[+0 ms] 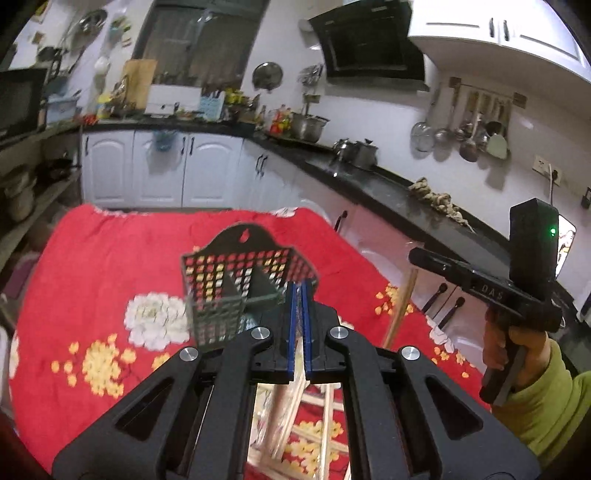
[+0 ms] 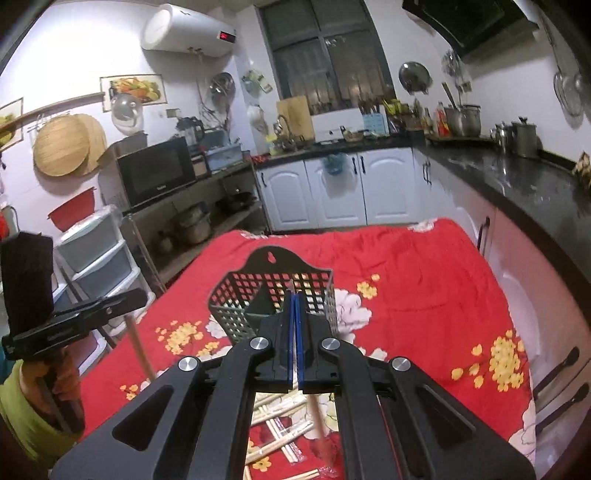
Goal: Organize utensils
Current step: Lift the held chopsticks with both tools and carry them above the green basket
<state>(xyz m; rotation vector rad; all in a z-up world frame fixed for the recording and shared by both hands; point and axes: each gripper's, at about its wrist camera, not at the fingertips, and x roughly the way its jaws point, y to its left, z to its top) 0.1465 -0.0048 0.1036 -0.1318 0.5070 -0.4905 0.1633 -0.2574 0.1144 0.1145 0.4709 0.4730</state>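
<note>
You're hovering both tools above the surface (image 1: 92,258), which is wearing a red floral cloth. The left tool (image 1: 300,291) is pinched fully shut with nothing visible between its blue pads. The right tool (image 2: 294,302) is also pinched shut; a thin pale sliver is showing just above its tips, can't tell if it's a held chopstick.

The black perforated utensil holder (image 2: 273,295) is sitting upright mid-cloth, just ahead of both tools. Loose wooden chopsticks (image 2: 275,428) are lying scattered below the right tool, more (image 1: 314,421) under the left one, some in clear wrappers.

To do this step well, I'd say: be opening one tool before descending, be picking a single stick near its middle, and be dropping it tip-down into one compartment of the holder without nudging it.

Writing: "DAS" is reading on the right tool's body (image 1: 491,293). The water heater (image 2: 188,31) display is glowing red, unreadable.
</note>
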